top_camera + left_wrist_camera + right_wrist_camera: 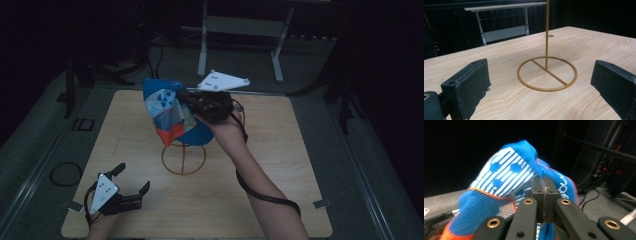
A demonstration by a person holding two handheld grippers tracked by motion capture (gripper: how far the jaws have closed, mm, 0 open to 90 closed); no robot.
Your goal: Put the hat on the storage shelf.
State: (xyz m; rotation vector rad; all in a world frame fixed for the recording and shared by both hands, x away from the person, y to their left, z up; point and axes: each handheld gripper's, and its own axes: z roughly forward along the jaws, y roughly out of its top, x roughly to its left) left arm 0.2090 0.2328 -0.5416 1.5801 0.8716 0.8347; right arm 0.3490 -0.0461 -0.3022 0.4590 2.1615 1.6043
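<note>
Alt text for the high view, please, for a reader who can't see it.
The right gripper holds a blue, white and orange cap above a gold wire stand on a wooden table. The left gripper rests open near the table's front left corner.

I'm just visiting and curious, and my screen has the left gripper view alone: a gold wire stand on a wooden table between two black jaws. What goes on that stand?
Observer: A blue cap is up at the top of the stand, seen from the high view.
Operator: Is anyone holding it?
Observer: Yes, the right gripper is pinched shut on the cap's fabric.
Operator: And the gripper I look along, is it near the cap?
Observer: No, the left gripper sits low at the table's near left corner, jaws spread, holding nothing.
</note>
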